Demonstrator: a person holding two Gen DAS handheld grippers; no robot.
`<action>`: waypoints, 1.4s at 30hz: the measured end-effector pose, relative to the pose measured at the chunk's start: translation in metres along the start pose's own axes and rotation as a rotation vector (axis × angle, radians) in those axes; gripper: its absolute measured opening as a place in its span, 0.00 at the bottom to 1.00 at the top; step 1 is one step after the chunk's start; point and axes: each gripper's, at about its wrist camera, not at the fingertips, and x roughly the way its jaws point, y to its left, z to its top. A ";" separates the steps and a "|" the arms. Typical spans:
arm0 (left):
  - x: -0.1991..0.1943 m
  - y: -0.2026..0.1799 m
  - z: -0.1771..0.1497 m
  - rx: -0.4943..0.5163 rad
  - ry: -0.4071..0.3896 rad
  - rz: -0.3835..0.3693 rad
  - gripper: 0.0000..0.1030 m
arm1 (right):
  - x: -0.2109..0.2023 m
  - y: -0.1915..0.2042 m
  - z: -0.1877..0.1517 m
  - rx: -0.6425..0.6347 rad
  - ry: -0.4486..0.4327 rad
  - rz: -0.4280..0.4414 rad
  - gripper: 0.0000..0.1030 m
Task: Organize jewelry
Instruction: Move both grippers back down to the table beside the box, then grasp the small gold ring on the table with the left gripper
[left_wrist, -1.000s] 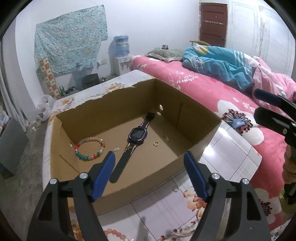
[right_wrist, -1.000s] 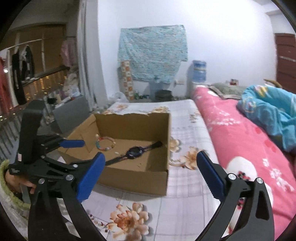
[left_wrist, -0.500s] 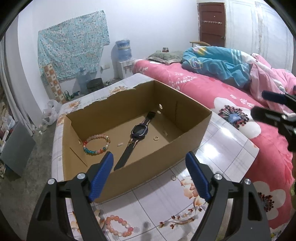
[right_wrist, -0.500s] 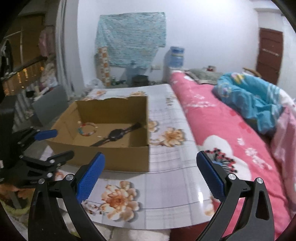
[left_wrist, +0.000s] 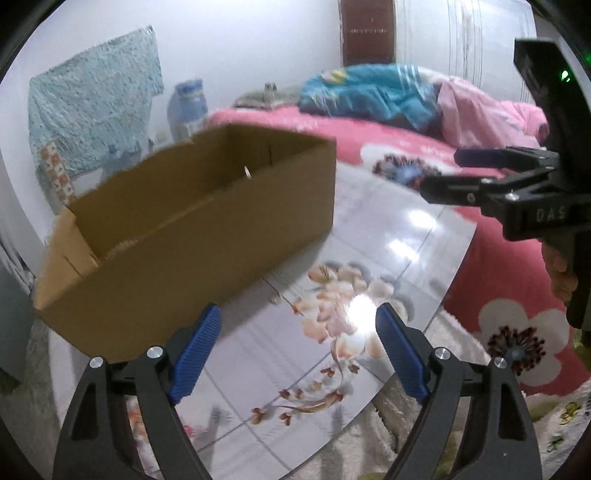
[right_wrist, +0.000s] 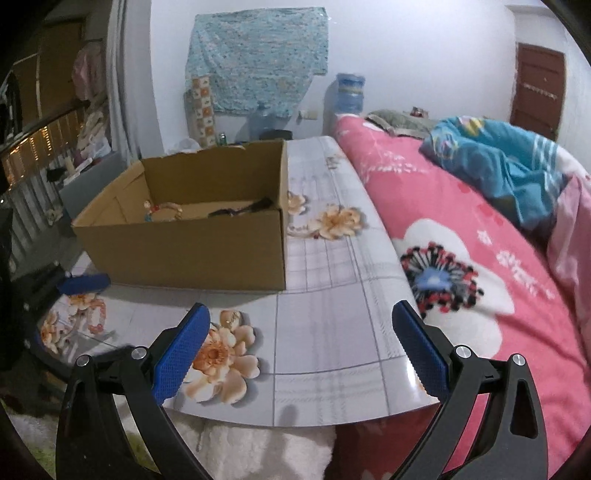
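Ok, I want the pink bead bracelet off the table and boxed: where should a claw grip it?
Probably straight from above: the bracelet lies flat on the table, so pinch one stretch of beads, one finger inside the loop, one outside.

Light: bright, cool, indoor.
Glare: white hotspot on glossy table (left_wrist: 364, 308), just in front of cardboard box (left_wrist: 192, 236).
Blur: left wrist view smeared.
Edges: fisheye bending, dark corners.

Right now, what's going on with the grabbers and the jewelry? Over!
Left gripper open, jaws just widened, empty. Right gripper open, empty. Pink bead bracelet lies on the table outside the brown cardboard box. Nothing blocking it.
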 end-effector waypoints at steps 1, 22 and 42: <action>0.004 0.000 0.000 0.002 -0.001 0.005 0.81 | 0.006 0.000 -0.003 0.009 0.009 0.012 0.92; 0.079 0.026 0.009 0.002 0.128 -0.014 0.21 | 0.063 0.022 -0.005 -0.041 0.060 0.173 0.83; 0.075 0.029 0.011 0.008 0.125 -0.007 0.06 | 0.061 0.026 -0.004 -0.056 0.056 0.186 0.74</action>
